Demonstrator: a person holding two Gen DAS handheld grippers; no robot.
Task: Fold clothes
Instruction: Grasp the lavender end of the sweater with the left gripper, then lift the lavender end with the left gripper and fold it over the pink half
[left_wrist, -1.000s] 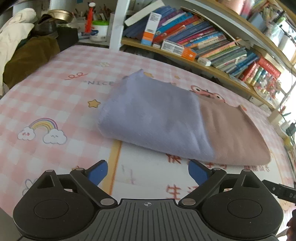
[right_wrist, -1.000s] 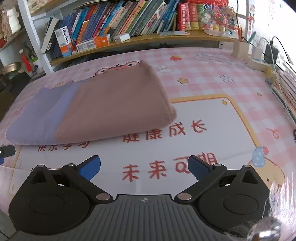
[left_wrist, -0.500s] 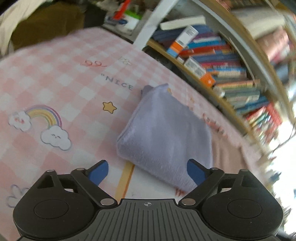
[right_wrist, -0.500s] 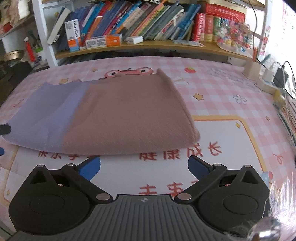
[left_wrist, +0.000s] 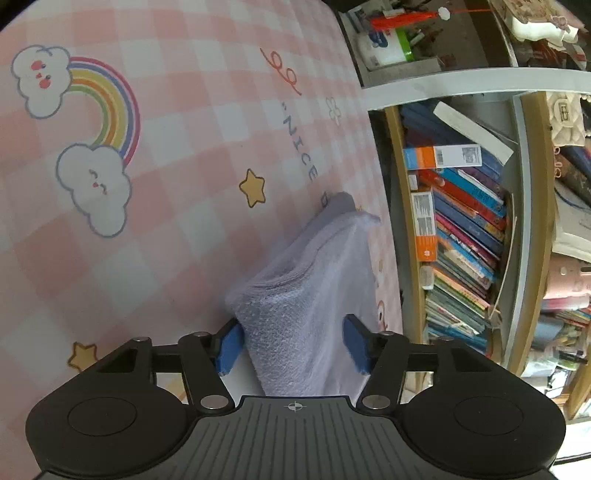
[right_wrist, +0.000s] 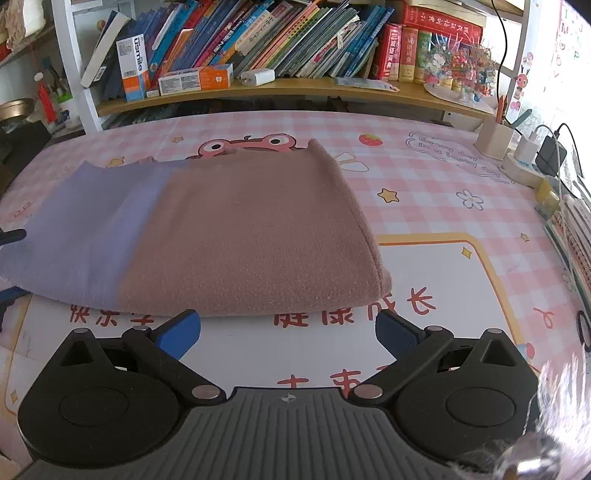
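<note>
The folded garment (right_wrist: 207, 236) is laid on the pink checked table (right_wrist: 424, 206) — its lilac end is straddled by the left gripper (left_wrist: 291, 345), blue pads (left_wrist: 229, 345) apart; the right gripper (right_wrist: 288, 332) is held wide before its brown edge.

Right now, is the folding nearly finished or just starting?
Partway, it looks. The purple-and-brown cloth already lies folded in layers on the pink mat. The left gripper has its blue pads on either side of the purple end, not yet pinched shut. The right gripper waits open in front of the brown end. Probably another fold is left.
</note>
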